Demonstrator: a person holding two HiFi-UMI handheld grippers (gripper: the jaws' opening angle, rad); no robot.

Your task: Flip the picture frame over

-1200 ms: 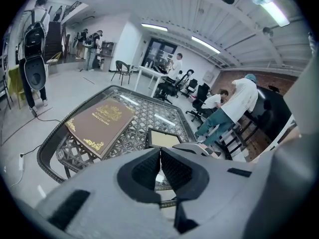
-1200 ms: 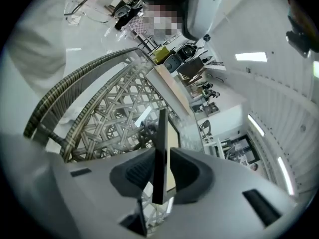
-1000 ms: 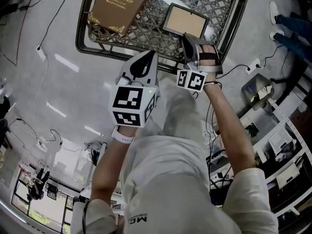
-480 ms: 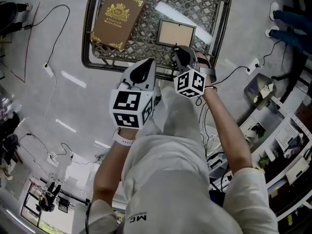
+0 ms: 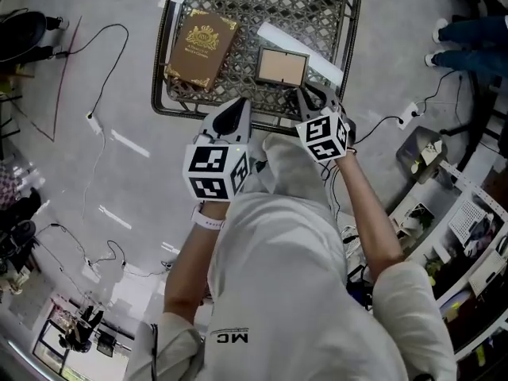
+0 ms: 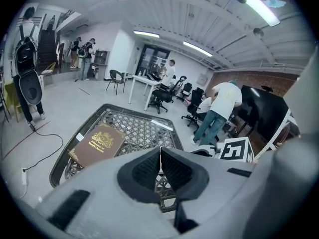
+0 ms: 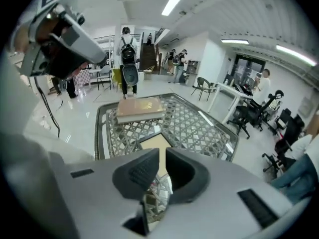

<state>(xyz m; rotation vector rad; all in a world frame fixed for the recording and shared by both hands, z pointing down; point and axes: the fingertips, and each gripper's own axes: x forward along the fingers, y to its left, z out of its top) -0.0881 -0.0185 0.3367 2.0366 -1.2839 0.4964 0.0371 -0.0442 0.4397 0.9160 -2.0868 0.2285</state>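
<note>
On the dark wire table a picture frame lies flat. It has a dark rim and a plain tan middle. I can't tell if that tan side is its front or its back. It sits near the table edge closest to the person. A brown book with gold print lies to its left, with a bit of bare mesh between them. A long white strip lies slanted on the table just past the frame.

The right gripper is held over the near edge of the table, just in front of the frame. In the right gripper view, the right gripper has its two jaws pressed almost together, with only a thin slit left. Nothing is held in them. The frame shows through the slit, down on the mesh, and the book lies farther off.

The left gripper is held near the same edge, more to the left, between the book and the frame. In the left gripper view, the left gripper has its jaws squeezed tight together and holds nothing. The book lies off to its left.

A black cable runs over the grey floor beside the table.
</note>
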